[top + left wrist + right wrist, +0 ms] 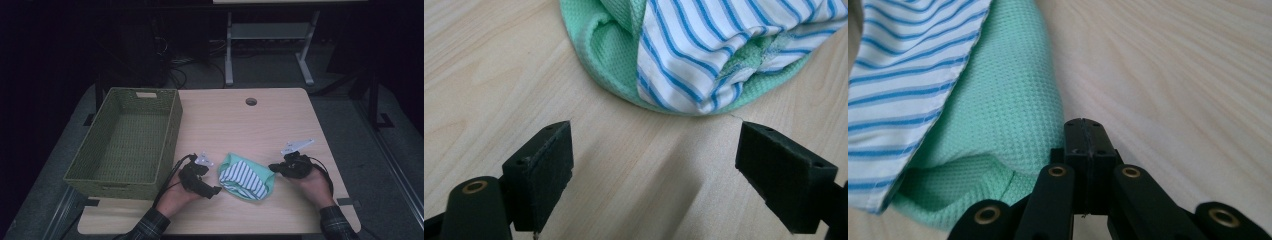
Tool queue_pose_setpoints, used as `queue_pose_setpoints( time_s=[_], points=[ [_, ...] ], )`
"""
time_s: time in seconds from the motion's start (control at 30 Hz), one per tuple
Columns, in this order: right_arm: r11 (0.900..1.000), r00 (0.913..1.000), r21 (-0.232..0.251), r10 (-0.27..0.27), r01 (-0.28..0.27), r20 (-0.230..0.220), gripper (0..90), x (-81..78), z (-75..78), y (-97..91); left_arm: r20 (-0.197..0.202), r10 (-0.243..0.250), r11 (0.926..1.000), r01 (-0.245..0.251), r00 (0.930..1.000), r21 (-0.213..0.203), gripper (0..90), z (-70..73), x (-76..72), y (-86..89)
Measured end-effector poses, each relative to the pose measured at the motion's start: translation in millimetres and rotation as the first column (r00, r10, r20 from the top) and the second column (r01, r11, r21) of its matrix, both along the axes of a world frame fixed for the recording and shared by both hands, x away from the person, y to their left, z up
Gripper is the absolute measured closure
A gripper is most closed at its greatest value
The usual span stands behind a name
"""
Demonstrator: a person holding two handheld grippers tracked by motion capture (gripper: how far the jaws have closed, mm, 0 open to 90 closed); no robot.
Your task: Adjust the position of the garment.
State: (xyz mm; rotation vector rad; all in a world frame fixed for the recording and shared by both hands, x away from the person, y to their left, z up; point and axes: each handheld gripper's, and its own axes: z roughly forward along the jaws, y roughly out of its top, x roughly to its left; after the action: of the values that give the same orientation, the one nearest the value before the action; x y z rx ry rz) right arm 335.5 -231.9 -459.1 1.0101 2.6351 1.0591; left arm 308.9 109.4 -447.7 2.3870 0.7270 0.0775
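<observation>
Striped green cloth [246, 178], unlabelled

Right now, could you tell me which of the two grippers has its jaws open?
The left gripper: its jaws stand wide apart before the folded cloth, while the right gripper's are pressed together.

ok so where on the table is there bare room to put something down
Widest bare patch: the far half of the table, from the green basket to the right edge, around the cable hole. The front strip is crowded: cloth bundle between left gripper and right gripper.
</observation>
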Motion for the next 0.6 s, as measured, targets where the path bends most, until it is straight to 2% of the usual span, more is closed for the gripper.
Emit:
queue_pose_setpoints(
  time_s=[0.03, 0.27, 0.4, 0.6],
  points=[
    [1.0000, 1.0000, -0.001, -0.003, 0.003, -0.008, 89.8, -2.2, 0.7, -0.1, -0.001, 0.008, 0.9999, -0.008, 1.0000, -0.012, 14.8, -0.1, -0.8, -0.7],
    [0.9997, 0.9996, -0.006, 0.025, -0.025, -0.015, 89.8, -16.1, -0.7, 1.3, 0.006, -0.006, 1.0000, 0.006, 1.0000, -0.002, 14.8, 2.8, -1.7, -0.5],
    [0.9998, 0.9995, 0.004, 0.020, -0.019, -0.024, 89.8, -21.5, -1.5, 2.1, 0.014, -0.010, 0.9999, 0.010, 0.9999, 0.005, 14.9, 4.1, -3.6, 2.1],
    [0.9989, 0.9988, 0.012, 0.045, -0.045, -0.022, 89.8, -33.0, -2.0, 6.8, 0.023, -0.011, 0.9999, 0.011, 0.9997, 0.001, 14.8, 6.7, -6.5, 5.2]
  ],
)
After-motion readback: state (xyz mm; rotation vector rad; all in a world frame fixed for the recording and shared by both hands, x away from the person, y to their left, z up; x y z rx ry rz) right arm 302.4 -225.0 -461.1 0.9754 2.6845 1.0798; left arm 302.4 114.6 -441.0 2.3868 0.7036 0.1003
